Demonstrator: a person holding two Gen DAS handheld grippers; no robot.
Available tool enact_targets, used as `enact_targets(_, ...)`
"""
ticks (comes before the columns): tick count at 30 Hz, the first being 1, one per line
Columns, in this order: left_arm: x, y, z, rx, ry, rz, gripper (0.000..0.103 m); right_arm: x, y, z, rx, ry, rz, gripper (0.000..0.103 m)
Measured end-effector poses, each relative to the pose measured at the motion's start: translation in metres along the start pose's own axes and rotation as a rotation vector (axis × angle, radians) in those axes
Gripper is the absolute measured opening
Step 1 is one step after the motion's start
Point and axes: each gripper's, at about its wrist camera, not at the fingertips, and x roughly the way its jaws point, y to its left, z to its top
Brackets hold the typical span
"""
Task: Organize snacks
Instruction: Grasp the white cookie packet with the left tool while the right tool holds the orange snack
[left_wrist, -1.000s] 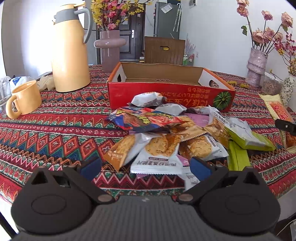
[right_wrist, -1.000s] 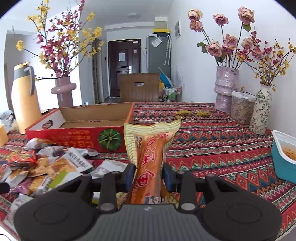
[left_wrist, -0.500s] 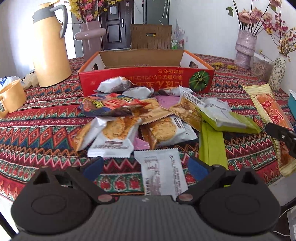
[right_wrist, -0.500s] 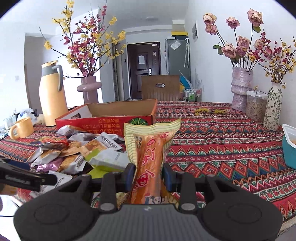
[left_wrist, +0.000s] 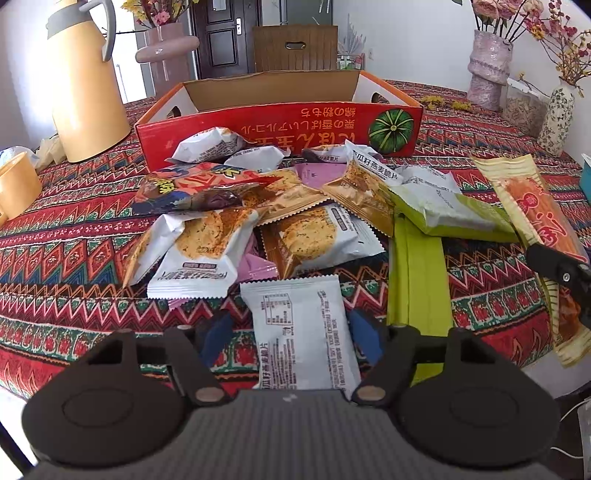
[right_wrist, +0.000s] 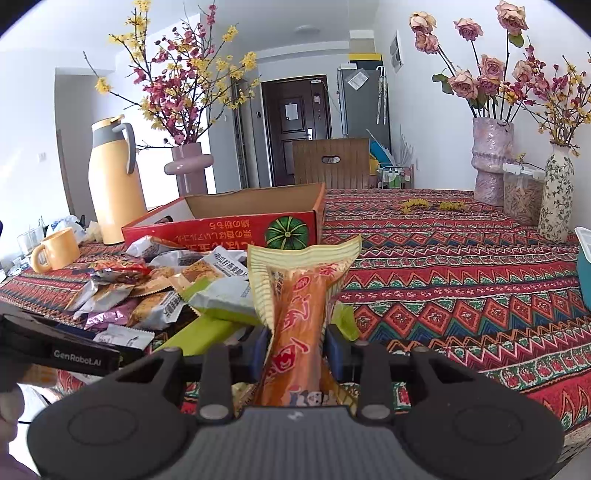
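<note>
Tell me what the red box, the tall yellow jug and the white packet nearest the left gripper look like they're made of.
Red box: corrugated cardboard, printed red outside, raw brown inside. Tall yellow jug: probably matte-coated metal or plastic, with a grey handle; the look leaves it open. White packet: thin plastic film with crimped, saw-toothed ends and a slight sheen.

Each of the tongs is built the same: a matte black body with a ribbed dark-grey panel at its middle and a round, disc-like housing on either side. From each housing a black link arm runs inward, pinned by a dull metal rivet. The left tongs (left_wrist: 291, 328) end in blue pads (left_wrist: 364, 334), and so do the right tongs (right_wrist: 297, 349). Seen from the right wrist, the left tongs' black side bar carries the white lettering "GenRobot.AI". A small screw sits in the right tongs' black finger.
</note>
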Motion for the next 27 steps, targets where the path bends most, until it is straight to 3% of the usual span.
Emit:
enact_targets(3,-0.001,0.000,0.000,0.005,-0.004,-0.018,0.054,0.001,0.003,0.000,-0.005,0.003,0.007,0.033)
enact_targets(19,-0.009,0.007,0.000,-0.009,-0.020,-0.068,0.043,0.003,0.010,0.000,-0.011,0.010,0.024,0.033)
enact_targets(21,-0.012,0.008,0.001,-0.006,-0.025,-0.083,0.034,0.003,0.011,0.000,-0.012,0.009,0.024,0.033)
enact_targets(27,-0.011,0.011,0.001,-0.011,-0.025,-0.088,0.034,0.002,0.015,0.002,-0.021,0.009,0.031,0.033)
